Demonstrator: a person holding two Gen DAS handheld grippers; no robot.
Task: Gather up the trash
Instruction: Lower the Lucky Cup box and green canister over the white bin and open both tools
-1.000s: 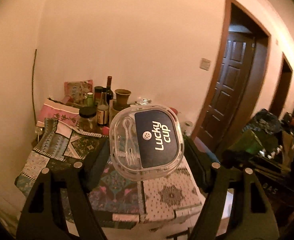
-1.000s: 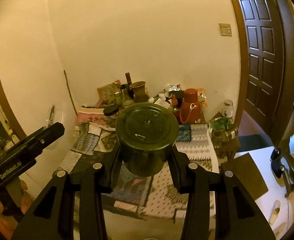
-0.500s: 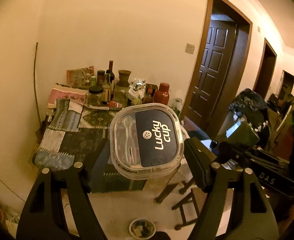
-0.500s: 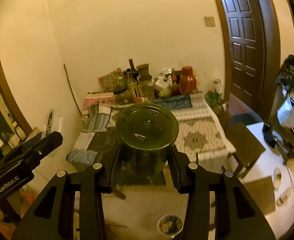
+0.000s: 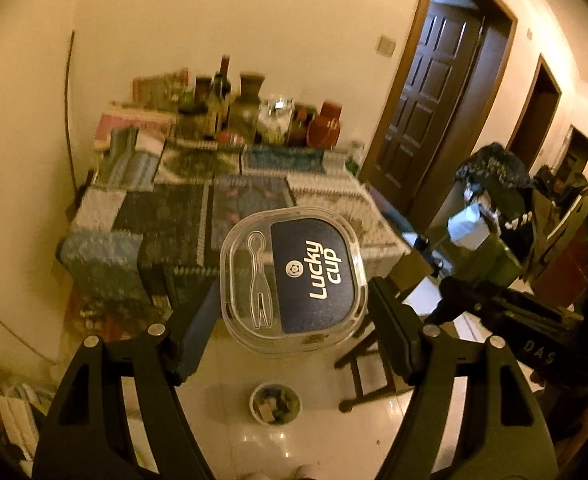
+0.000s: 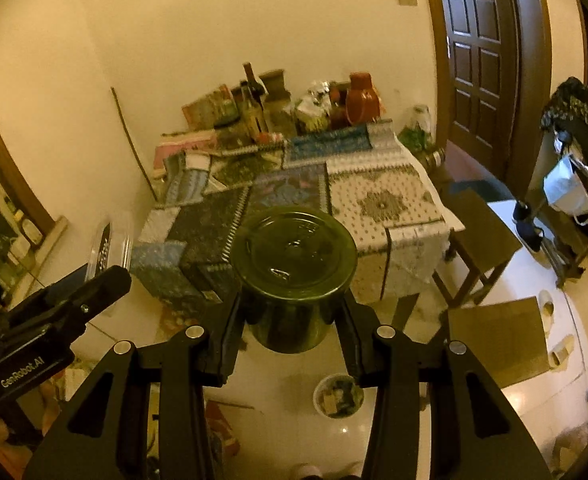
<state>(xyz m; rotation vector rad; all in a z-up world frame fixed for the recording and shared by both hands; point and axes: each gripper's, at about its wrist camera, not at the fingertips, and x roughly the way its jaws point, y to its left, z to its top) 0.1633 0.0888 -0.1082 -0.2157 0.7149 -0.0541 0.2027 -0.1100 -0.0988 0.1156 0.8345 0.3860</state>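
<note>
- The room was dim and yellow-lit, with a pale glossy tiled floor point(image 5: 294, 440), a table point(image 5: 230, 200) under a patchwork cloth against the far wall, and dark doors to the right.
- To the left, the left gripper point(image 5: 294, 304) was clamped on a clear square Lucky Cup container point(image 5: 294, 280), held by its sides with the lid facing the camera.
- In the middle, low on the floor and in front of the table, stood a small round bin point(image 5: 274, 403), already holding scraps; both loads hung above it and well apart from it.
- To the right, the right gripper point(image 6: 290, 316) was clamped on a dark green jar point(image 6: 292, 276), lid towards the camera.
- Judgement: the step was carrying both items to the bin. The mouth looked narrow against either item, so one should go in at a time, lowered near the rim before the jaws part.
- Risk noted: a release from this height could bounce the jar off the rim or tip the bin.
</note>
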